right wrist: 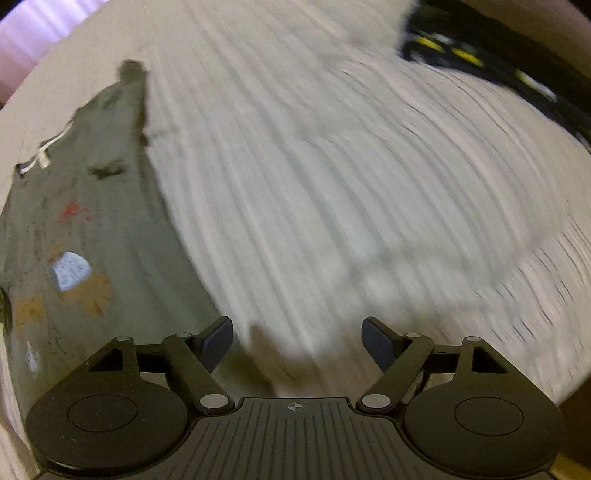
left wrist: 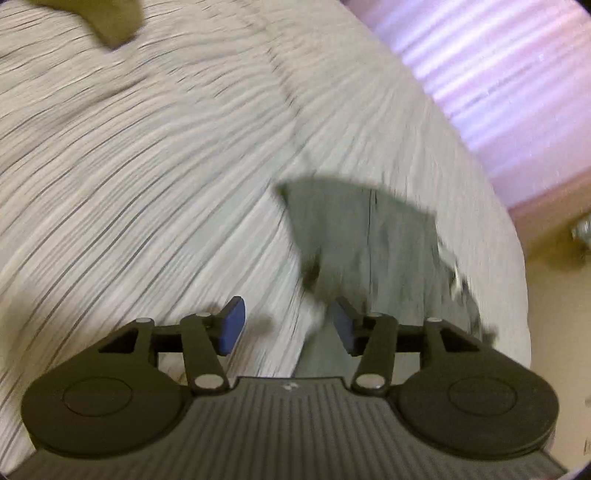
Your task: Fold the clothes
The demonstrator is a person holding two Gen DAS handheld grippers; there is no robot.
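A grey-green printed garment (left wrist: 373,251) lies flat on the pale wood-grain table (left wrist: 147,184), just ahead and to the right of my left gripper (left wrist: 286,325). That gripper is open, its blue pads (left wrist: 232,325) apart, with the garment's near corner between them and neither pad gripping it. In the right wrist view the same garment (right wrist: 81,221) stretches along the left side, showing red, orange and white print. My right gripper (right wrist: 297,345) is open over bare table, to the right of the garment's edge. Both views are motion-blurred.
Another olive cloth (left wrist: 110,18) lies at the table's far left. Beyond the rounded table edge hangs a pink-lit curtain (left wrist: 498,74). A black object with yellow marks (right wrist: 480,55) sits at the far right edge in the right wrist view.
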